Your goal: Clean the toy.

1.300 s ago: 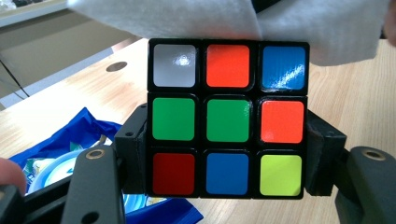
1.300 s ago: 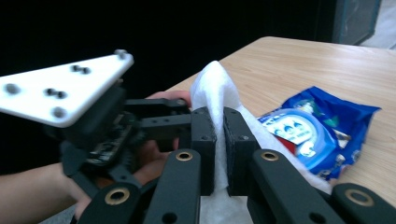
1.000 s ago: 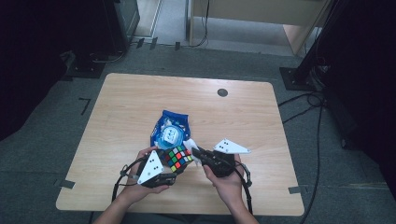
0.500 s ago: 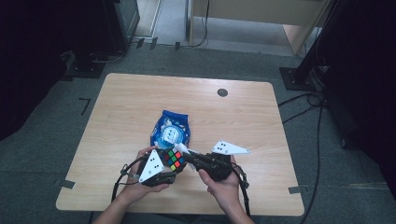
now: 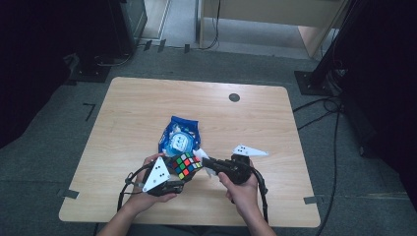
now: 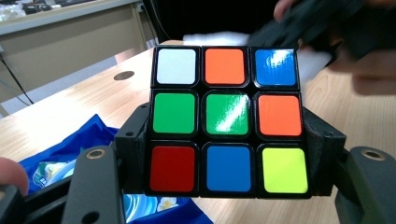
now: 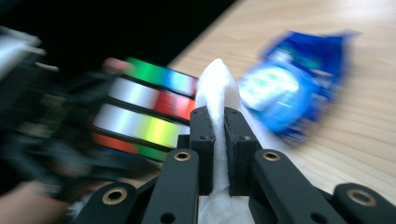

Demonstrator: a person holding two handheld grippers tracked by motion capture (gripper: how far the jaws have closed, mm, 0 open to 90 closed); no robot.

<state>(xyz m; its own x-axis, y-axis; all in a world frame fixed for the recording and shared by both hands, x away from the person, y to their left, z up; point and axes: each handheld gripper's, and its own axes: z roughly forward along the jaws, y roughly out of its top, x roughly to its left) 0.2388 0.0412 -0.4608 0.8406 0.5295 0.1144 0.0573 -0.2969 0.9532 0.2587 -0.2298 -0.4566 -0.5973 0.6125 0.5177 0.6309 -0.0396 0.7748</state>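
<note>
A scrambled colour cube (image 5: pixel 184 165) (image 6: pixel 226 119) is held above the table's front part, clamped between the jaws of my left gripper (image 5: pixel 178 173) (image 6: pixel 226 149). My right gripper (image 5: pixel 206 161) (image 7: pixel 218 135) is shut on a white cloth (image 5: pixel 202 156) (image 7: pixel 215 93) whose tip pokes out past the jaws, right beside the cube's right side. The cube (image 7: pixel 144 116) looks blurred in the right gripper view. A blue snack bag (image 5: pixel 179 135) (image 7: pixel 292 88) (image 6: pixel 70 163) lies flat on the table just behind the cube.
The wooden table (image 5: pixel 133 108) has a small round dark grommet (image 5: pixel 234 97) near its far edge. Cables trail on the floor at the right (image 5: pixel 319 110). Dark stands and furniture surround the table.
The right gripper with the cloth has shifted left toward the cube and now sits against its right side. The left gripper and cube stay nearly in place.
</note>
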